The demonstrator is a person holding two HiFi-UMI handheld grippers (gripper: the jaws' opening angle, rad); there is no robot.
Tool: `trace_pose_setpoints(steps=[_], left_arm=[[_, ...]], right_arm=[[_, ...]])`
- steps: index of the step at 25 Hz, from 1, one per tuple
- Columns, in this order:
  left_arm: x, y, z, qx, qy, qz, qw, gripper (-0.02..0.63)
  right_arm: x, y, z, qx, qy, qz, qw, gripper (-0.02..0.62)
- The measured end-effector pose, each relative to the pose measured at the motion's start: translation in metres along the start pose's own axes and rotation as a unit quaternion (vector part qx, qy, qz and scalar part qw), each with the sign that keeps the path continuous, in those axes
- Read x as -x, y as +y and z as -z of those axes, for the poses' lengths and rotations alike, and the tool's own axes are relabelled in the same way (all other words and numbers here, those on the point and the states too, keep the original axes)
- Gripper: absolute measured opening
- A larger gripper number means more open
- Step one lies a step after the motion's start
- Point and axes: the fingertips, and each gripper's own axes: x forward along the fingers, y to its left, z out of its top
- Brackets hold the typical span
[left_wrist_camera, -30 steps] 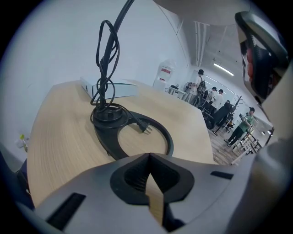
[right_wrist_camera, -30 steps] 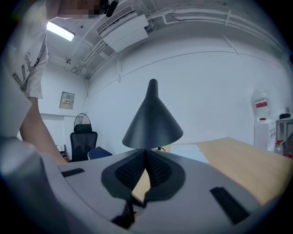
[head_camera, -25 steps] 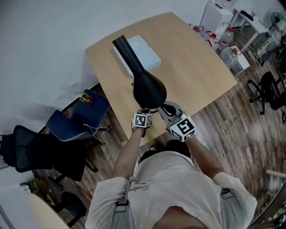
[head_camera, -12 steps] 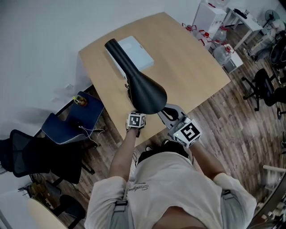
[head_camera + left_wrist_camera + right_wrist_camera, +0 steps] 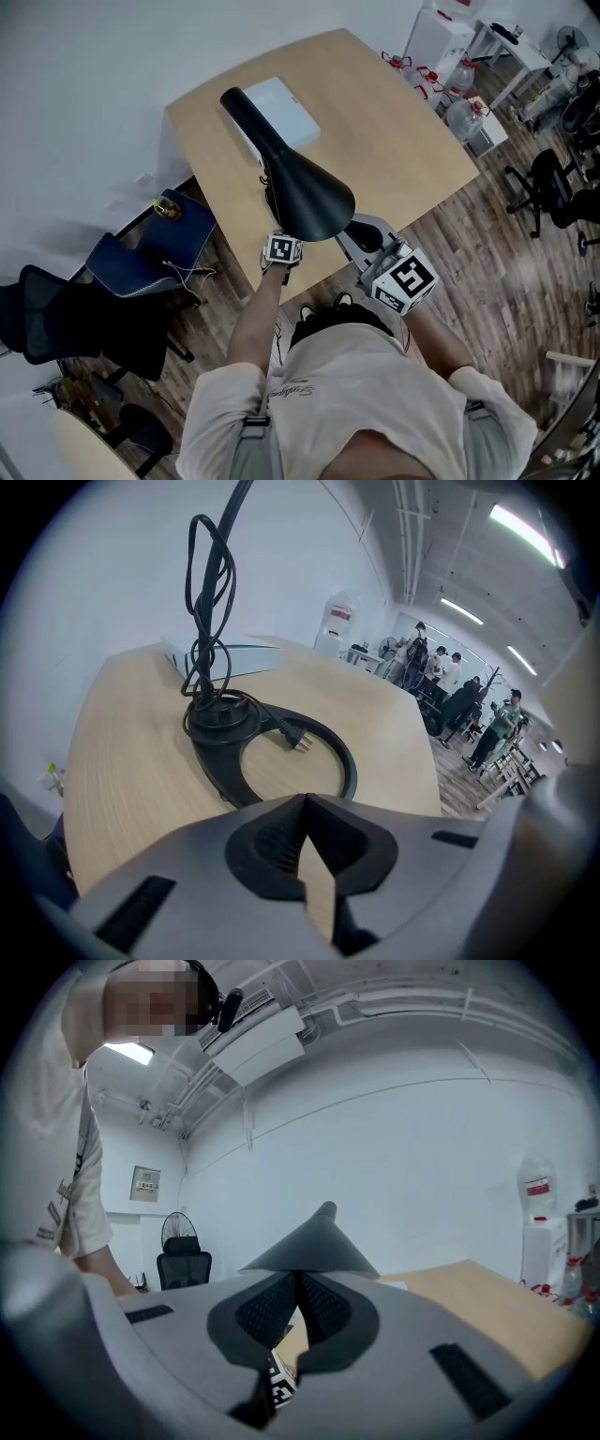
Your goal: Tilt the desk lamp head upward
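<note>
A black desk lamp stands on the wooden table [image 5: 403,141]. Its cone-shaped head [image 5: 309,202] hangs over the near edge on a long neck [image 5: 246,111]. The ring-shaped base [image 5: 272,757] has the cord [image 5: 208,621] wound round the stem and the plug lying inside the ring. My left gripper [image 5: 305,799] is shut on nothing, short of the base; in the head view it [image 5: 283,246] sits under the lamp head. My right gripper [image 5: 298,1274] is shut, its tips right at the lower rim of the lamp head [image 5: 314,1241]. Contact with the rim is hidden.
A flat white box [image 5: 281,112] lies on the table behind the lamp neck. A blue chair [image 5: 155,248] stands left of the table, water bottles [image 5: 459,112] and a black office chair [image 5: 553,192] to the right. Several people stand far off [image 5: 450,682].
The lamp head now looks longer and more on its side than a second ago. My right gripper has shifted down and to the right; the left has barely moved.
</note>
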Motion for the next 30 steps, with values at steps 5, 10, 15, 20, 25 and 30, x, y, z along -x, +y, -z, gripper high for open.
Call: trace_pose_setpoints(steps=[5, 10, 15, 20, 25, 30], left_arm=[[0.001, 0.0, 0.002, 0.005, 0.007, 0.008, 0.9999, 0.014], [0.014, -0.002, -0.005, -0.002, 0.015, 0.002, 0.9999, 0.015], [0.008, -0.004, -0.011, -0.011, -0.007, 0.011, 0.9999, 0.015], [0.01, -0.004, -0.012, -0.011, -0.004, 0.013, 0.9998, 0.014], [0.009, -0.005, -0.012, -0.009, -0.001, 0.015, 0.9998, 0.015], [0.009, -0.005, -0.012, -0.018, -0.002, 0.014, 0.9997, 0.015]], right_arm=[[-0.001, 0.004, -0.03, -0.011, 0.004, -0.012, 1.0, -0.005], [-0.002, 0.006, -0.05, 0.0, 0.002, -0.022, 1.0, -0.005], [-0.003, 0.008, -0.066, 0.001, 0.0, -0.028, 1.0, -0.005], [-0.008, 0.01, -0.083, 0.008, 0.005, -0.031, 0.999, -0.005], [-0.011, 0.011, -0.098, 0.004, 0.002, -0.036, 0.999, -0.005], [-0.014, 0.014, -0.113, 0.026, 0.001, -0.039, 0.999, -0.005]])
